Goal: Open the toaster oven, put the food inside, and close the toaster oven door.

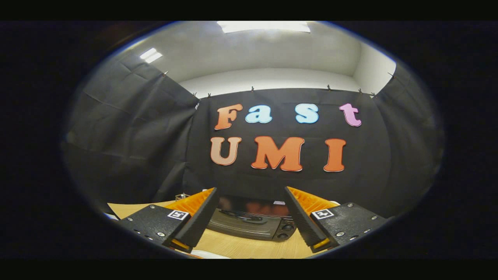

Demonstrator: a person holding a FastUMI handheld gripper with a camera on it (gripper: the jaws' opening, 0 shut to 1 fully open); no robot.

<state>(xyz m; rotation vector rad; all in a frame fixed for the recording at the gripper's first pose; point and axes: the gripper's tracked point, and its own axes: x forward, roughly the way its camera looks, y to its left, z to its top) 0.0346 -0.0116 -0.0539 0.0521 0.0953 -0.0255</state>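
Black and glossy, the toaster oven (251, 221) sits on a light wooden table (233, 245) against the booth's dark cloth wall (128, 136), its door shut and its long axis running side to side across the view, front turned toward the camera, with two knobs (286, 231) at its right end; no writing on it is legible. The gripper (251, 194) is held level above the table, aimed straight at the oven, its fingers (202, 217) spread wide apart and holding nothing, the oven showing in the gap between them, just beyond their tips.
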